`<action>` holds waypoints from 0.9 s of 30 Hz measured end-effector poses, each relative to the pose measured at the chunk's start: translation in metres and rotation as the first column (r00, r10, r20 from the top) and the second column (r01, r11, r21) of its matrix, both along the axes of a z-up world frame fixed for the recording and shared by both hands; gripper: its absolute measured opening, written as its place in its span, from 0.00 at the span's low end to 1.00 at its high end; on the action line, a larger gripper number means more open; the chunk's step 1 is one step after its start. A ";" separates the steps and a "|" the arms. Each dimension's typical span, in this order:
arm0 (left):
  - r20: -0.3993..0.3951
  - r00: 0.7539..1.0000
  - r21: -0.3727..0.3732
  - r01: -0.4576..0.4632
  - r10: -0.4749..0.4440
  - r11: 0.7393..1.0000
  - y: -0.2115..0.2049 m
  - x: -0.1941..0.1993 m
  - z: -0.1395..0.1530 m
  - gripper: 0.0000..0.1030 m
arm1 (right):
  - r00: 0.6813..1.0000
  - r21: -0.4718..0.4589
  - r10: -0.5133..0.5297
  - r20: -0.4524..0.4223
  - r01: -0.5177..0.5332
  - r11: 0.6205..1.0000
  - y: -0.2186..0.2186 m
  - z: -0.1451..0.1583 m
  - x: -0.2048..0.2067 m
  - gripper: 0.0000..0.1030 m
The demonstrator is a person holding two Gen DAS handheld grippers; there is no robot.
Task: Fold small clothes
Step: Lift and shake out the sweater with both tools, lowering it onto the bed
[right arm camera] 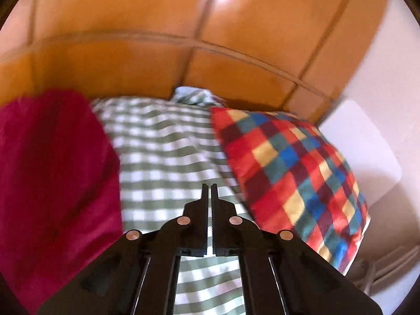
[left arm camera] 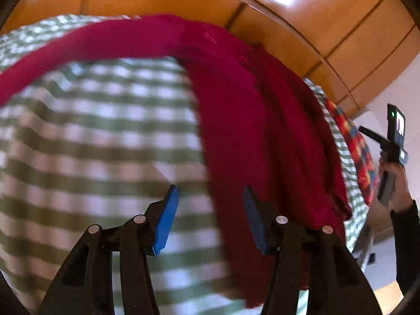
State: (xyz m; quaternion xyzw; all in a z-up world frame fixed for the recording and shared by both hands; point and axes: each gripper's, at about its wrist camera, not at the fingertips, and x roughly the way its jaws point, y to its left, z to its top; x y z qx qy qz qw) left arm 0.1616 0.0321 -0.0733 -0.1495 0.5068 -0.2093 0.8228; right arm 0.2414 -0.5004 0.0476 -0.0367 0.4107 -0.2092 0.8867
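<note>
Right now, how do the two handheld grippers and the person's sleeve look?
The left gripper has black linkage arms with silver rivets and blue fingers. The right gripper is all black, also with silver rivets. The sleeve is dark.

Checked bedcover (right arm camera: 168, 157) lies free between red garment (right arm camera: 52, 162) and pillow (right arm camera: 294, 173).

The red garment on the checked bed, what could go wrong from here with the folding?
The left gripper stands open at the red garment edge, gripping nothing, so closing might also catch the checked sheet. The right gripper is shut and empty, so one-handed lifting may bunch it.
</note>
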 end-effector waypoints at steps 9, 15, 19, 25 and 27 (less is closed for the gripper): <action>-0.036 0.999 -0.057 -0.024 0.022 0.998 -0.025 -0.005 -0.011 0.15 | 0.926 0.469 0.368 -0.085 -0.289 0.835 0.087 -0.053 -0.111 0.65; 0.008 0.999 -0.046 -0.042 0.043 0.998 -0.022 -0.010 -0.001 0.05 | 0.859 0.601 0.500 -0.109 -0.343 0.722 0.152 -0.097 -0.160 0.44; 0.081 0.994 -0.037 -0.070 0.072 0.997 0.002 -0.025 0.028 0.05 | 0.847 0.540 0.525 -0.086 -0.403 0.739 0.164 -0.082 -0.166 0.08; 0.137 0.986 0.021 -0.102 0.098 0.995 0.049 -0.065 0.055 0.05 | 0.811 0.434 0.567 -0.142 -0.464 0.772 0.134 -0.062 -0.198 0.08; 0.112 0.986 0.054 -0.127 0.120 0.990 0.066 -0.086 0.048 0.05 | 0.810 0.425 0.550 -0.204 -0.433 0.795 0.127 -0.078 -0.212 0.08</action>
